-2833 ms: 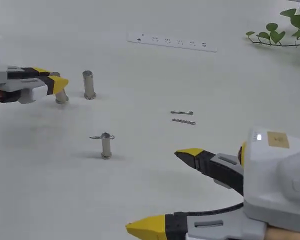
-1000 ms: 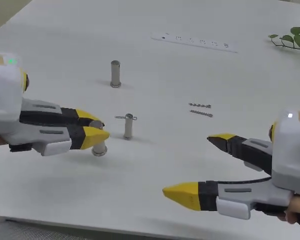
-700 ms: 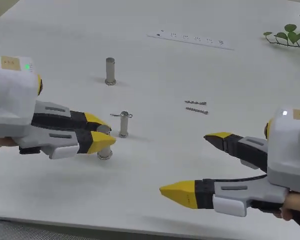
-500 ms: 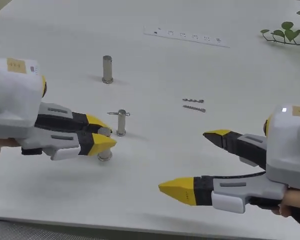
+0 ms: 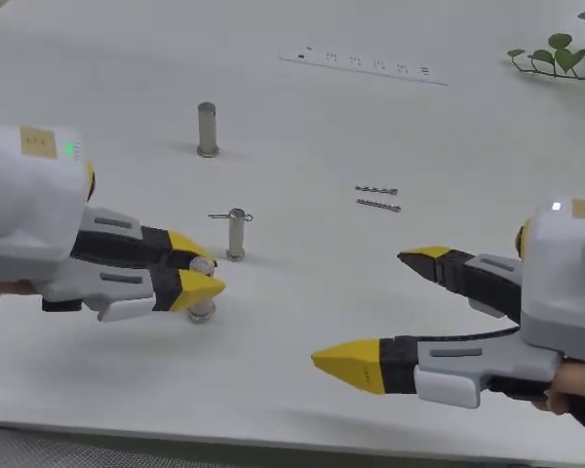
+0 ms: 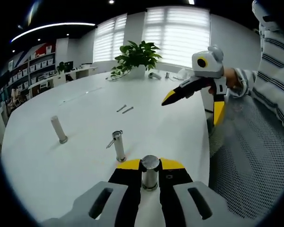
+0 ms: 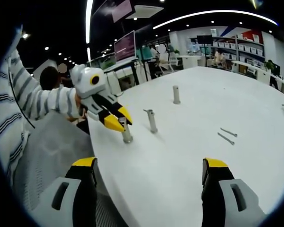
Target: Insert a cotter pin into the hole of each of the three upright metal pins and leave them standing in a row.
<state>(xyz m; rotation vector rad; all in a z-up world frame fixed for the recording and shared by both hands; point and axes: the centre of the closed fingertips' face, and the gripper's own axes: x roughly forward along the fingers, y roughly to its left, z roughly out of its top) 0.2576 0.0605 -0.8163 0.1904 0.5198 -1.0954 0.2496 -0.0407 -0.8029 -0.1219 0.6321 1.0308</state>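
My left gripper (image 5: 207, 276) is shut on a bare metal pin (image 5: 201, 308), held upright with its foot at the table surface, near the front left. Just beyond stands a second pin (image 5: 236, 237) with a cotter pin (image 5: 222, 216) through its hole. A third, bare pin (image 5: 207, 129) stands farther back. Two loose cotter pins (image 5: 375, 190) lie side by side at mid-table. My right gripper (image 5: 361, 307) hovers open and empty at the front right. The left gripper view has the held pin (image 6: 150, 172) between the jaws; the right gripper view shows the left gripper (image 7: 117, 120).
A white power strip (image 5: 364, 66) lies at the back of the table and a leafy plant (image 5: 561, 57) at the back right. The table's front edge (image 5: 273, 439) runs close under both grippers. A mesh chair (image 6: 246, 156) stands beside the table.
My left gripper has carried its pin from beside the far pin to the near side of the pin with the cotter pin. The right gripper has stayed open in place.
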